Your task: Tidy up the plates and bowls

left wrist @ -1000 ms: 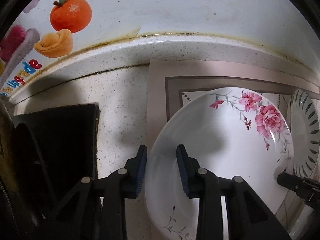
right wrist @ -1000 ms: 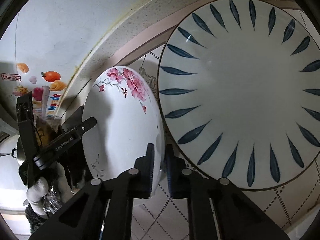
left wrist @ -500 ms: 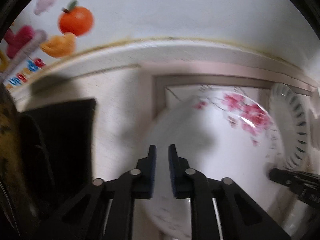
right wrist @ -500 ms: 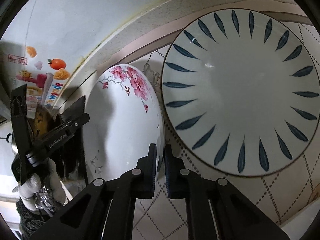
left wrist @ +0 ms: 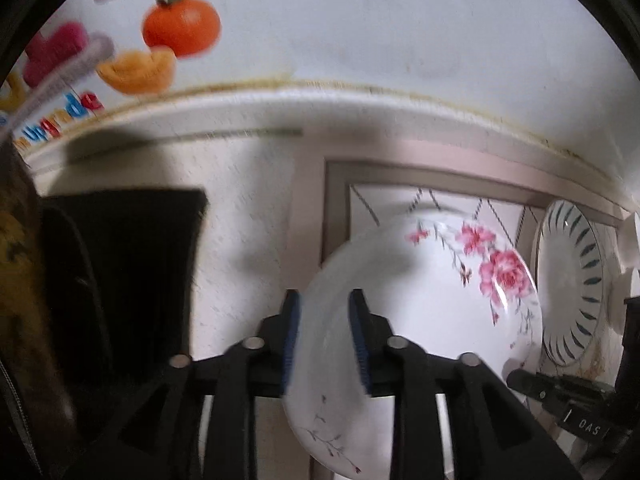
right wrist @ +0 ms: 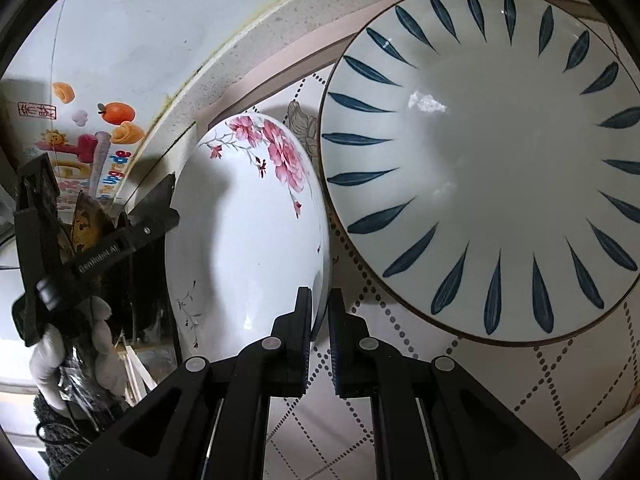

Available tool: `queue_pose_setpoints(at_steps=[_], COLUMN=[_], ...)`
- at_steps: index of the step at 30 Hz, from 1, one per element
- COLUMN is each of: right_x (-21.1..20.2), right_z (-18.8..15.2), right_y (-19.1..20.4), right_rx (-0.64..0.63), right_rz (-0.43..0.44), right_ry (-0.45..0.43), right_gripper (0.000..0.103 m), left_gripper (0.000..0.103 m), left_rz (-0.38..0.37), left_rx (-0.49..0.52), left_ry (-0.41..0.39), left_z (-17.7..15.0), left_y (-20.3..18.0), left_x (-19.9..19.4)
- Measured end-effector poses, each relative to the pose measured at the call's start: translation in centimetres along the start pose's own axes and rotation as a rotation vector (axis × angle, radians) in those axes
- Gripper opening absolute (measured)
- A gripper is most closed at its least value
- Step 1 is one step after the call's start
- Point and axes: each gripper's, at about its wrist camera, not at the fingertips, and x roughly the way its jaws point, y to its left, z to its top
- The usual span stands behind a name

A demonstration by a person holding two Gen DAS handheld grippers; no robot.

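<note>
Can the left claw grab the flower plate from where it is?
Probably yes. The left claw is open, its fingers either side of the flower plate's near rim, nothing between. The right claw already pinches the opposite rim.

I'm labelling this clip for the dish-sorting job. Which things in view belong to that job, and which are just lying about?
Job: floral plate, its rim between the right gripper's fingers; left gripper open around its opposite rim; blue-leaf plate.

Lying about: patterned mat, wall stickers, dark rack.
</note>
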Motion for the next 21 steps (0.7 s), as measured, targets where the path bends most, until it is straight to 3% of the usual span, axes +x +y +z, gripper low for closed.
queue_pose_setpoints(at_steps=[4, 8, 9, 10, 14, 21], right_x=[0.0, -0.1, -0.1, -0.1, -0.2, -0.5], right_z=[0.1, 0.1, 0.1, 0.2, 0.1, -0.2], right_y=[-0.2, -0.5, -0.5, -0.5, 0.0, 0.2], right_rx=[0.006, 0.019, 0.018, 0.015, -0.025, -0.038], right_rz=[0.004, 0.015, 0.014, 0.011, -0.016, -0.041], right_ry=[0.011, 0.018, 0.019, 0.018, 0.008, -0.004], right_gripper=[0.009, 0.009, 0.009, 0.009, 0.009, 0.009], left_gripper=[0.043, 0.043, 0.033, 0.027, 0.025, 0.022], left_rz=[0.024, -0.002, -0.017, -0.046, 0.004, -0.012], left_rx=[0.022, 0.02, 0.015, 0.011, 0.054, 0.044], left_ry=[0.039, 0.146, 0.15, 0.139, 0.076, 0.024], left_z=[1.1, 1.5, 1.4, 1.4, 0.9, 0.2], left_y=[0.3, 1.5, 1.6, 1.7, 0.9, 1.0], left_x=[0.9, 4.5, 4.8, 5.0, 4.2, 1.9])
